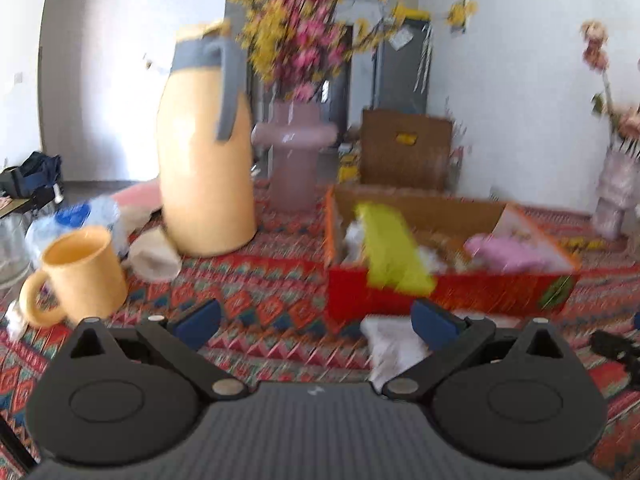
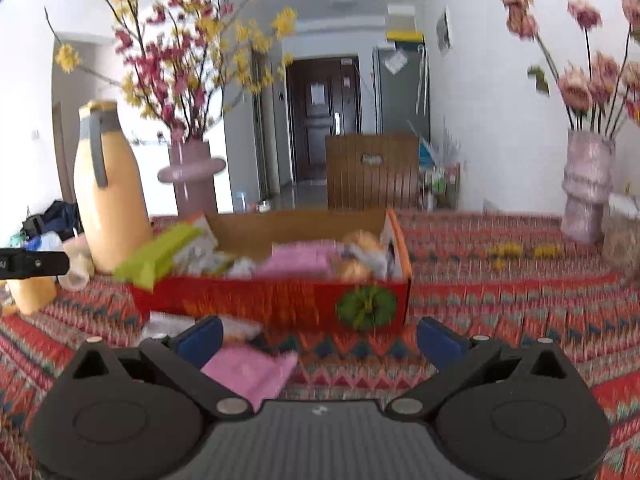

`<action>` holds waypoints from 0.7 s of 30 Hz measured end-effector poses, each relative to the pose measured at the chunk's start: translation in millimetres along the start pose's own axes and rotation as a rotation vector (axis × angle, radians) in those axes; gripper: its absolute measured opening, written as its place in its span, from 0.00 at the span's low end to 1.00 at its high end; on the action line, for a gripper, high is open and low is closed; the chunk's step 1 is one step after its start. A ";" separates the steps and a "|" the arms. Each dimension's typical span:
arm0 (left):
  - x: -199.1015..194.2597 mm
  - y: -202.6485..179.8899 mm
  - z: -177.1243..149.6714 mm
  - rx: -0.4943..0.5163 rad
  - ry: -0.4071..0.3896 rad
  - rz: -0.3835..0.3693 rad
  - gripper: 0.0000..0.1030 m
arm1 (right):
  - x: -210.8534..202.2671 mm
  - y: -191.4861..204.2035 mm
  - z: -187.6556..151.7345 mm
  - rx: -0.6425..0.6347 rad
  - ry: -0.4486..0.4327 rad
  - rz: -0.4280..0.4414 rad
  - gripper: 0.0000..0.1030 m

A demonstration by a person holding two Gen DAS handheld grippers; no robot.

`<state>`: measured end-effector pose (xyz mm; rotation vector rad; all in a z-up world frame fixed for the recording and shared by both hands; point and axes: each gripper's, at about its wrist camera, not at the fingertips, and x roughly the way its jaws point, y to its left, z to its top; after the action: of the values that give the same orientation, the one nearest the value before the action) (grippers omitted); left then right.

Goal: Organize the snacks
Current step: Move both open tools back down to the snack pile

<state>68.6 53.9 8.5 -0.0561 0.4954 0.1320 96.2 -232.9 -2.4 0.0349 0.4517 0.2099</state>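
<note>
Snacks fill an open red box [image 1: 448, 292] that stands on the patterned cloth of the desk [image 1: 256, 280], at centre right of the left wrist view and at the middle of the right wrist view [image 2: 280, 300]. A yellow-green packet [image 1: 394, 252] leans over the box's front wall at its left end, seen in the right wrist view too [image 2: 160, 256]. A pink packet [image 1: 508, 254] lies inside toward the right, and round golden items [image 2: 358, 254] sit at the box's right end; blur hides what they are.

The left hand-held gripper [image 1: 318, 322] fills the bottom of its frame, jaws spread wide and empty. A white wrapper [image 1: 390, 346] lies on the cloth just behind its right finger. The right hand-held gripper [image 2: 320, 338] is likewise wide apart and grips nothing. A pink packet on the cloth [image 2: 252, 372] lies just beside its left finger, in front of the box, with a pale wrapper [image 2: 168, 326] further left.

At the left of the left wrist view stand a tall yellow jug [image 1: 204, 152] with a grey handle, a yellow mug [image 1: 78, 276] near the frame's lower left, and a tipped paper cup [image 1: 154, 254] between them. A mauve vase [image 1: 294, 152] of pink and yellow flowers stands behind the jug. A second vase [image 2: 586, 184] with dusty pink blooms is at the right edge of the right wrist view.
</note>
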 end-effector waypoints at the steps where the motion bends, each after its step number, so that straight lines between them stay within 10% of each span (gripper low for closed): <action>1: 4.3 2.4 -4.8 -0.002 0.015 0.010 1.00 | 2.0 0.2 -5.7 0.004 0.018 -0.001 1.00; 21: 42.7 9.8 -37.1 -0.027 0.140 -0.028 1.00 | 41.9 -7.2 -41.4 0.094 0.189 -0.008 1.00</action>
<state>87.0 65.3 -44.7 -0.0989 0.6322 0.1079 116.3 -231.7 -58.2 0.1062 0.6502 0.1849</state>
